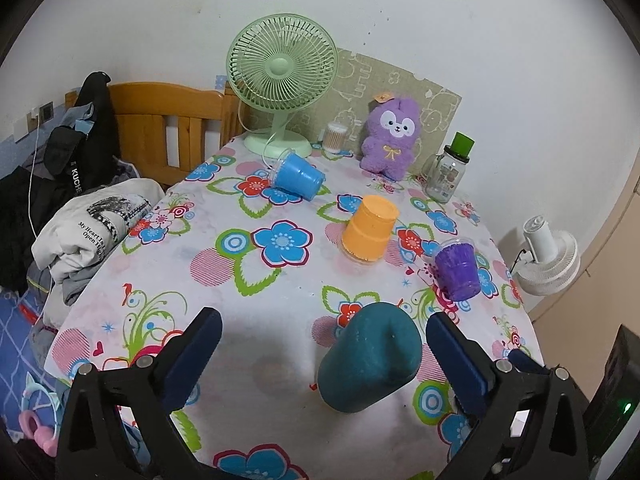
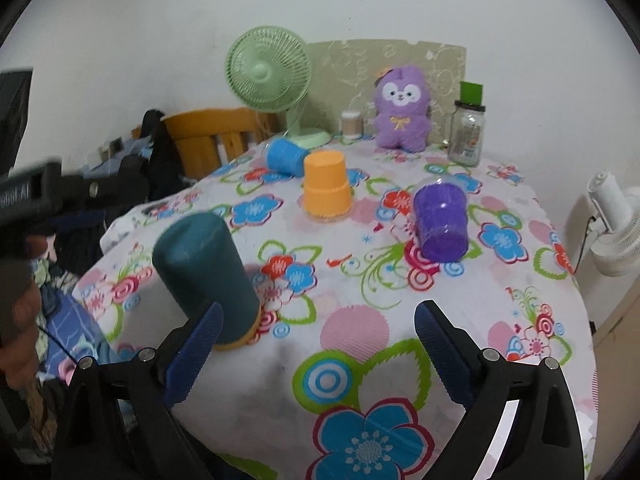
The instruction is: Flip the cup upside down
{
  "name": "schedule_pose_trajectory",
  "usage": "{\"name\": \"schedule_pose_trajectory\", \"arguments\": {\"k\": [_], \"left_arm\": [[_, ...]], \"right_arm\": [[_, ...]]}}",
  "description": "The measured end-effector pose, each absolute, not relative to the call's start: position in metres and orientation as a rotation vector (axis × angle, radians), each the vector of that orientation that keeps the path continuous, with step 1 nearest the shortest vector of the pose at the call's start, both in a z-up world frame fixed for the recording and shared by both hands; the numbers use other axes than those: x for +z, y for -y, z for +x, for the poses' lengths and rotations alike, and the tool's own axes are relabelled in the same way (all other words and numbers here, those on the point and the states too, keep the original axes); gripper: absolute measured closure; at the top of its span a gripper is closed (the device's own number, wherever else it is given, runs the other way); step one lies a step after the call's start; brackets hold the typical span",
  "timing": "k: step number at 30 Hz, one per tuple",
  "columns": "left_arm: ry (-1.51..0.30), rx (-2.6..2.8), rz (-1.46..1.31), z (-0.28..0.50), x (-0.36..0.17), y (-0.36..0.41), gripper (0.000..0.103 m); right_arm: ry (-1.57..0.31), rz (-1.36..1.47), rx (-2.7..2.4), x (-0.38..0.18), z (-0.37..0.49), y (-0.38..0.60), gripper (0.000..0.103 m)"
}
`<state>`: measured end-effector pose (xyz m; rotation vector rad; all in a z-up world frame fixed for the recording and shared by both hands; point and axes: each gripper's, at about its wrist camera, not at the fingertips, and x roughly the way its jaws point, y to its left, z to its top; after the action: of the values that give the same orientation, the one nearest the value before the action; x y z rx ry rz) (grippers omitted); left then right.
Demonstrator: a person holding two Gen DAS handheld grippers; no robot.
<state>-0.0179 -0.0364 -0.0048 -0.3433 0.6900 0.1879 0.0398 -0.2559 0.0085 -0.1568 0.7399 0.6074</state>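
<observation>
A dark teal cup [image 1: 370, 356] stands upside down on the flowered tablecloth, between the fingers of my open left gripper [image 1: 322, 344], nearer the right finger and not gripped. In the right wrist view the teal cup [image 2: 208, 276] stands just left of my open, empty right gripper [image 2: 318, 322]. An orange cup [image 1: 370, 228] [image 2: 326, 186] stands upside down mid-table. A purple cup [image 1: 458, 266] [image 2: 442, 222] sits to the right, tilted. A blue cup [image 1: 296, 176] [image 2: 286, 156] lies on its side near the fan.
At the table's back stand a green fan [image 1: 282, 80], a purple plush toy [image 1: 390, 140], a glass jar with a green lid [image 1: 448, 170] and a cotton-swab tub [image 1: 335, 136]. Folded clothes [image 1: 92, 232] lie left. A white fan [image 1: 550, 256] stands right of the table.
</observation>
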Motion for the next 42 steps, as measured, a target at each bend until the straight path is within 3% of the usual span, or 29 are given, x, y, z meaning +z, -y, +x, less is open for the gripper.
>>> {"name": "schedule_pose_trajectory", "arguments": {"k": [24, 42], "left_arm": [[-0.55, 0.255, -0.215, -0.041, 0.031, 0.014, 0.0], [-0.484, 0.277, -0.182, -0.052, 0.043, 0.012, 0.0]], "right_arm": [[-0.561, -0.114, 0.568, 0.085, 0.019, 0.227, 0.0], [-0.559, -0.086, 0.589, 0.093, 0.014, 0.219, 0.0]]}}
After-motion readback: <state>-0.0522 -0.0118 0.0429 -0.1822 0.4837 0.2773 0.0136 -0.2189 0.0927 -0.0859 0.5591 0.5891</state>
